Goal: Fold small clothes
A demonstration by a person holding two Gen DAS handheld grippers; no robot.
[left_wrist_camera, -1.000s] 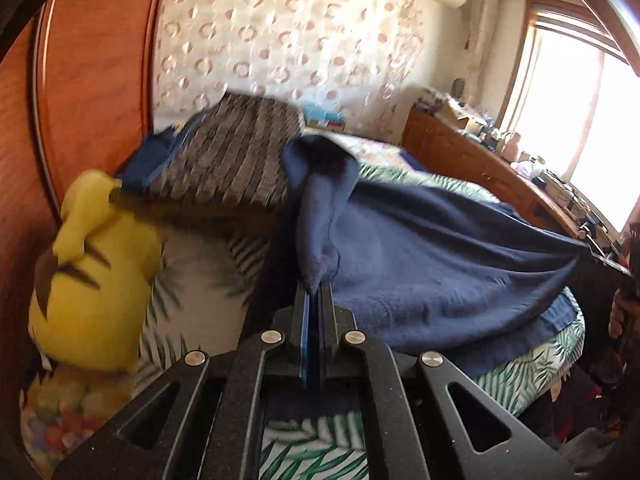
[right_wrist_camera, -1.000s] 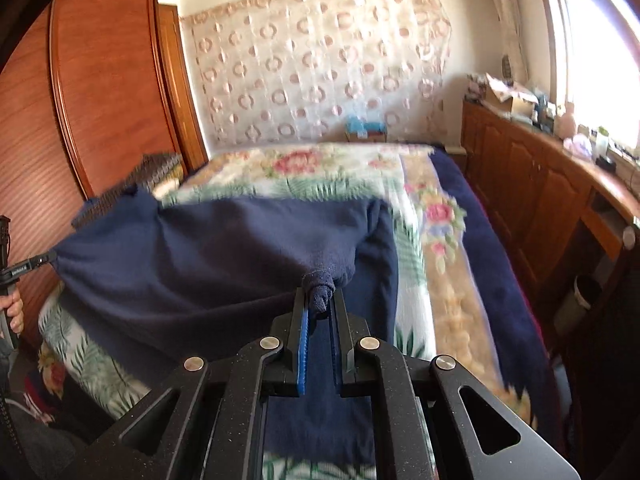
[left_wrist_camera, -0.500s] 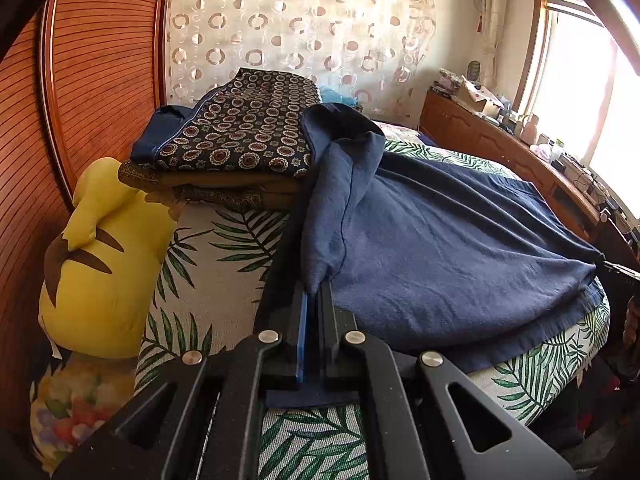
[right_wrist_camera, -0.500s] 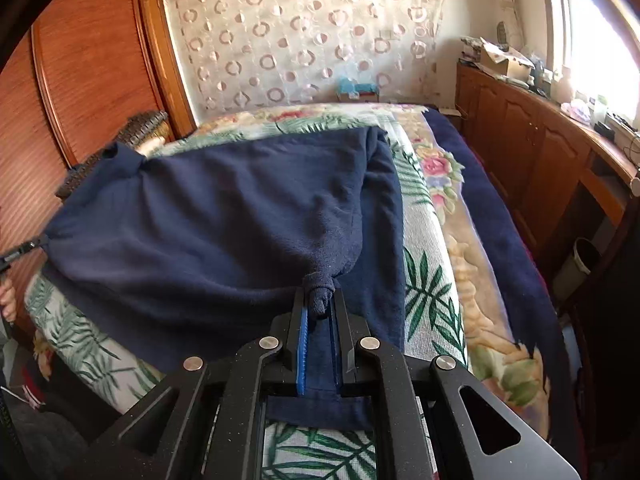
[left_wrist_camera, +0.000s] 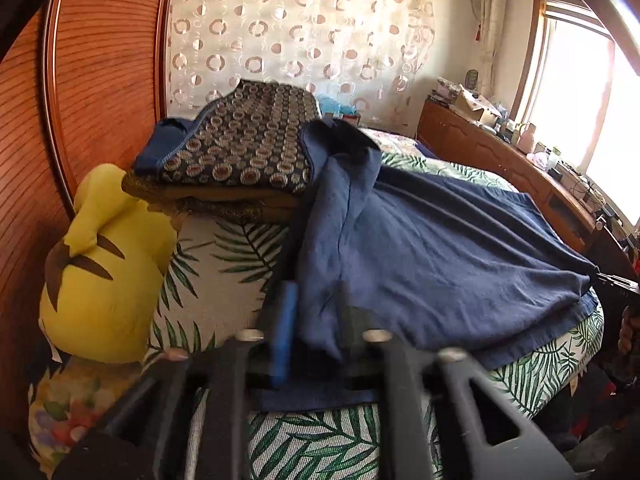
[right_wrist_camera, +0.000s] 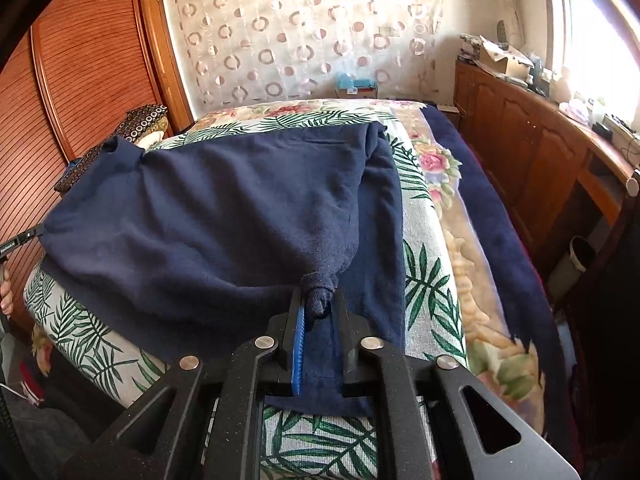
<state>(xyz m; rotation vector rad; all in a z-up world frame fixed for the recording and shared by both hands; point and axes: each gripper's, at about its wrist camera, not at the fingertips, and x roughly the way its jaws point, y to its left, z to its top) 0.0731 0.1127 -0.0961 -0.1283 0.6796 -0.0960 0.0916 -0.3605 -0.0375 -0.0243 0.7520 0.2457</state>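
A navy blue garment (left_wrist_camera: 440, 256) lies spread over the leaf-print bed cover (left_wrist_camera: 224, 268), folded over on itself. My left gripper (left_wrist_camera: 314, 308) has its jaws parted around the garment's left corner; the cloth sits loosely between them and the fingers are blurred. My right gripper (right_wrist_camera: 319, 304) has its jaws slightly parted, with the bunched right corner of the garment (right_wrist_camera: 224, 224) resting between them. Each gripper shows at the far edge of the other view: the right one in the left wrist view (left_wrist_camera: 612, 280), the left one in the right wrist view (right_wrist_camera: 16, 242).
A yellow plush toy (left_wrist_camera: 104, 264) sits left of the garment by the wooden headboard (left_wrist_camera: 92, 60). A stack of patterned folded cloths (left_wrist_camera: 244, 152) lies behind the garment's left corner. A wooden cabinet (right_wrist_camera: 540, 152) runs along the right side; a floral blanket (right_wrist_camera: 460, 216) covers the bed's right part.
Both grippers lowered the garment's front edge onto the bed, and the cloth went slack. The jaws of both grippers have opened from a tight pinch.
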